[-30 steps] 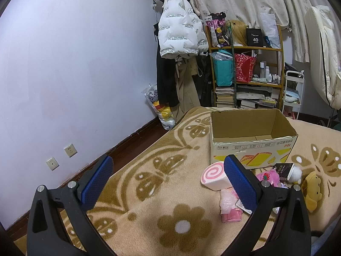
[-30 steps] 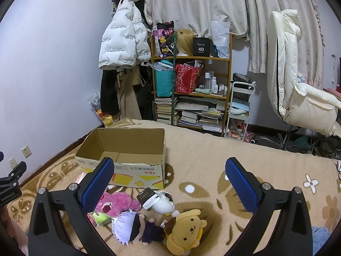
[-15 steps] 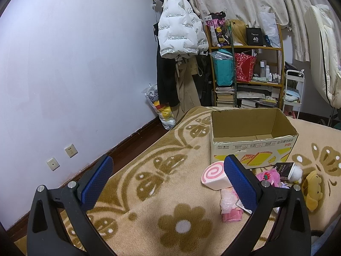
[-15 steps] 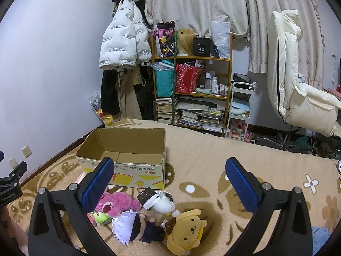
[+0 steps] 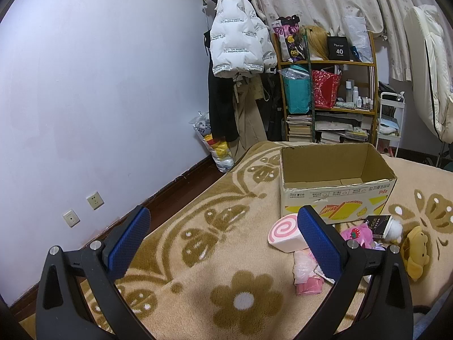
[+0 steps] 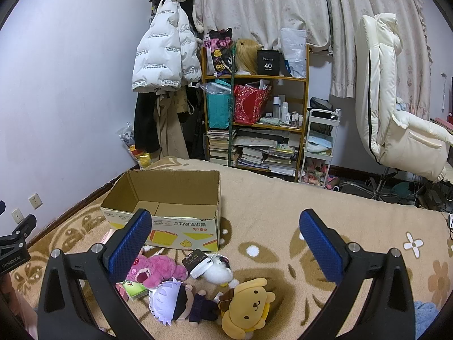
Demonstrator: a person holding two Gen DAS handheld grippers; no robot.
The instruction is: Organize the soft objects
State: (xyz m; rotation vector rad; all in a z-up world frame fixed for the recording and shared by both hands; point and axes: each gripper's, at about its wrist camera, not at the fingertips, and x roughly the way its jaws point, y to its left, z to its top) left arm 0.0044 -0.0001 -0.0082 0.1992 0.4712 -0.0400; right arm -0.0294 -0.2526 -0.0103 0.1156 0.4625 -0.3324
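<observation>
We have not started: the box [image 6: 167, 198] sits empty, and the plush toys [image 6: 198, 291] lie at its 6 o'clock. Both our left gripper [image 5: 223, 236] and right gripper [image 6: 223, 236] hover spread, holding nothing.

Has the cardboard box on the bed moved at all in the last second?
No. In the right wrist view the cardboard box sits at the same spot below the bookshelf, with the pink plush before it as earlier.

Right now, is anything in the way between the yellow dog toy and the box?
Mostly clear. The yellow dog lies in front of the box, with a small white plush between them on the blanket. The box top is open and both grippers hang open above the toys.
</observation>
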